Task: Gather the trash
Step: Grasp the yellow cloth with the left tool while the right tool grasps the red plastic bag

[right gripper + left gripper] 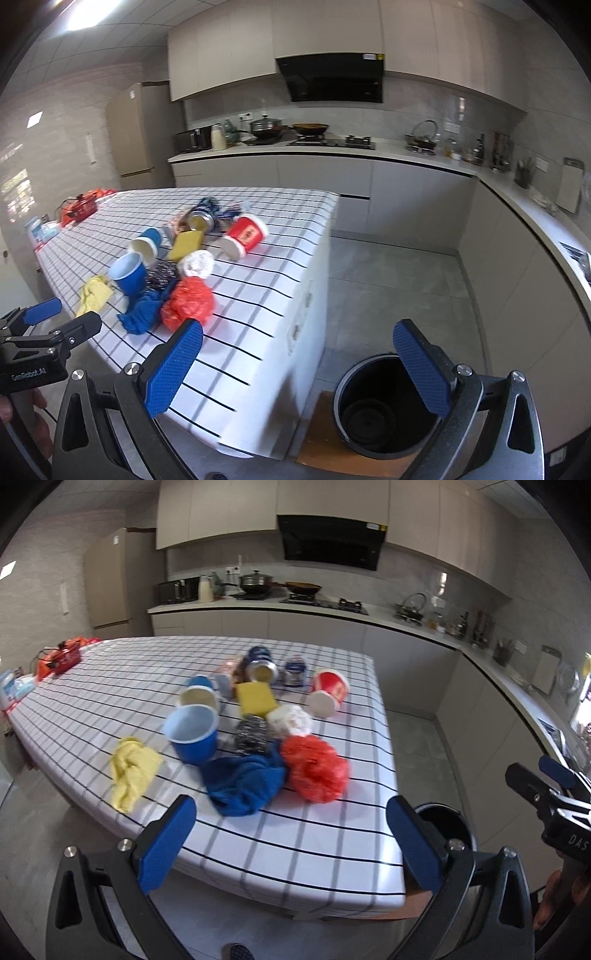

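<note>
A pile of trash lies on the checked tablecloth: a red plastic bag, a blue cloth, a yellow rag, an upright blue cup, a tipped blue cup, a yellow sponge, a white wad, a red paper cup on its side and a can. My left gripper is open above the table's near edge, empty. My right gripper is open and empty, above the table's corner and a black bin on the floor.
Red items and tissue packs sit at the table's far left end. A kitchen counter with stove, pots and a kettle runs along the back and right walls. A fridge stands at the back left. Grey floor lies right of the table.
</note>
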Available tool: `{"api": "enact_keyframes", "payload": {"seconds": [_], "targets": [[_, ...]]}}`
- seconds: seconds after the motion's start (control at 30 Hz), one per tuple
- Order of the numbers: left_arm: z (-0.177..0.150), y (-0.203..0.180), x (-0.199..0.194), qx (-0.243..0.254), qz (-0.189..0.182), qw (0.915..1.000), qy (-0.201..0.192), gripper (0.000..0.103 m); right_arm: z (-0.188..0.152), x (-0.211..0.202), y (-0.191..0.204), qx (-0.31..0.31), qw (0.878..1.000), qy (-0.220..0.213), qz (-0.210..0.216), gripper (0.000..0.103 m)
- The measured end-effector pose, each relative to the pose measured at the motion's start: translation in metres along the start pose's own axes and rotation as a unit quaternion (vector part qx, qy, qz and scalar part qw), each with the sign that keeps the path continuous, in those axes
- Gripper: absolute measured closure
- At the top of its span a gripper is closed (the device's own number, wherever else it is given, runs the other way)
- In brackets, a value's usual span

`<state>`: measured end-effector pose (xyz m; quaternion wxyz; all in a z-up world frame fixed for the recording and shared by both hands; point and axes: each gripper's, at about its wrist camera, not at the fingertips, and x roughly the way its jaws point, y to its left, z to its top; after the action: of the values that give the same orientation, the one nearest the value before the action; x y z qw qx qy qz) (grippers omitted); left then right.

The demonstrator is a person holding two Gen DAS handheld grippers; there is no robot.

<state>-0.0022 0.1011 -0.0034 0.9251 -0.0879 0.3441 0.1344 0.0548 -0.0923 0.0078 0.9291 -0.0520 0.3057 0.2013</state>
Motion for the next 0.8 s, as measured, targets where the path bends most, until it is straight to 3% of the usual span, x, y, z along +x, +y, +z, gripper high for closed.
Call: {"api": "enact_keyframes", "payload": {"seconds": [0.33,0.57,0.8], "targets": [[-0.001,0.043,0.01,-0.032,0.0,0.9993,0.02,0.0,0.014,0.031,0.044,-0.018,0.999,0.005,0.038,0.0],[-0.004,0.088,0.022,-0.068,0.004,0.9972,0.032,0.0,0.012,0.064,0.074,-0.026,0.997,0.031,0.06,0.01],[-0.013,0.123,0.045,-0.064,0.032,0.9964,0.045,0.002,0.007,0.097,0.107,-0.035,0.995,0.063,0.07,0.02]]}}
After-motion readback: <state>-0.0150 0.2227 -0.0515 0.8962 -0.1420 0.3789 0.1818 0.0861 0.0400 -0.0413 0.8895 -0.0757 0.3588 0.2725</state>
